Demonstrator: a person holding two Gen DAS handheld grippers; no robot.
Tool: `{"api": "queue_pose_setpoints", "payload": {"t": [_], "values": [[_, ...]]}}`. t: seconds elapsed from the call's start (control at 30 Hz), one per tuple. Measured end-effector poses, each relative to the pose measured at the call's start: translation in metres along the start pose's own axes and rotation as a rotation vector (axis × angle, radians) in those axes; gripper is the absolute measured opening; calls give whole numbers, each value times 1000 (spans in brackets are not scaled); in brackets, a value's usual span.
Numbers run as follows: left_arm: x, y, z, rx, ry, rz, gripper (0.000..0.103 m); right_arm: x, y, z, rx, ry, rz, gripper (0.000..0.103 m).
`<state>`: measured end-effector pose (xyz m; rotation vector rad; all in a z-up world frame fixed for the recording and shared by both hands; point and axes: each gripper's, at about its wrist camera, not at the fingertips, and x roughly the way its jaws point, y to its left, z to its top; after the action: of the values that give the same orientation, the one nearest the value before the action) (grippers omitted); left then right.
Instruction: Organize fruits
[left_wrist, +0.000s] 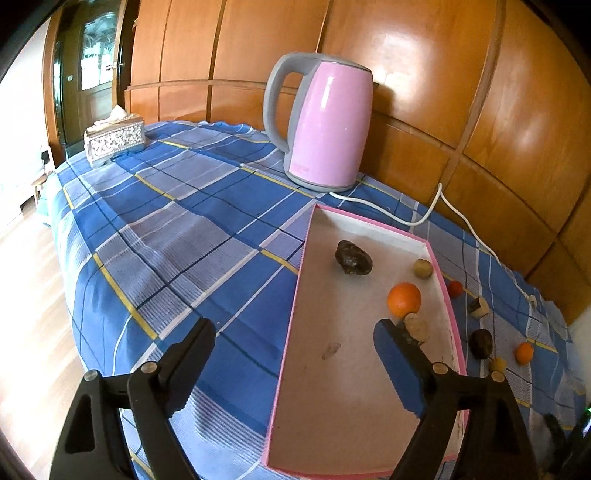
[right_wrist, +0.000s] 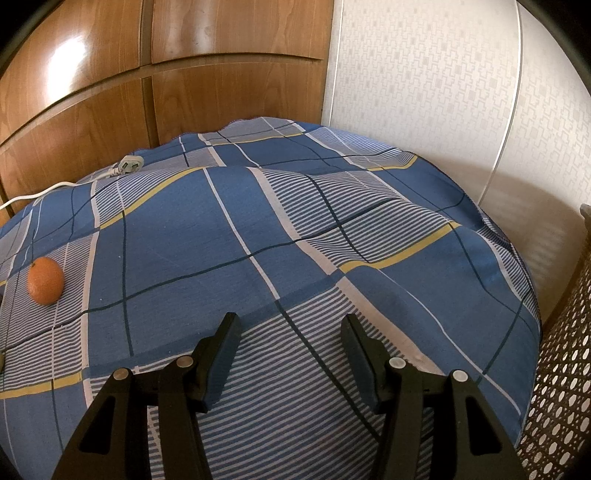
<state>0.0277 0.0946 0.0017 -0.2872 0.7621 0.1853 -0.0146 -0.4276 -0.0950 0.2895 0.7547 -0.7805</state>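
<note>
Left tongs (left_wrist: 295, 354) spread wide, nothing between the pads, hanging over the near left rim of a shallow pink-edged tray (left_wrist: 291, 332) on the bench's blue plaid cloth (left_wrist: 177, 229). Just past the right-hand finger (left_wrist: 399, 365), inside the tray: a pale tan fruit (left_wrist: 417, 326) touching an orange (left_wrist: 404, 300). Farther ahead in the tray, a dark wrinkled fruit (left_wrist: 352, 257) and a small round tan one (left_wrist: 422, 268) by the far right wall. Right of the tongs, outside the tray on the cloth: a small red-orange fruit (left_wrist: 455, 288), a cut brown piece (left_wrist: 478, 306), a dark round fruit (left_wrist: 481, 343), a small yellowish one (left_wrist: 497, 364) and a small orange (left_wrist: 524, 352). Far ahead, a pink kettle (left_wrist: 325, 125) with its white cord (left_wrist: 424, 218); far ahead to the left, a silver tissue box (left_wrist: 114, 138). Right tongs (right_wrist: 290, 325) partly spread, gripping nothing, poised above bare cloth (right_wrist: 295, 221). Well off to their left, a lone orange (right_wrist: 45, 280); far ahead left, a white plug (right_wrist: 129, 162).
</note>
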Motion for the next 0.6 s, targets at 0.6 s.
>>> {"api": "queue_pose_setpoints", "payload": {"t": [0.6], "values": [[0, 28, -15, -67, 30, 3, 91, -1, 0, 0, -1, 0, -1, 57]]}}
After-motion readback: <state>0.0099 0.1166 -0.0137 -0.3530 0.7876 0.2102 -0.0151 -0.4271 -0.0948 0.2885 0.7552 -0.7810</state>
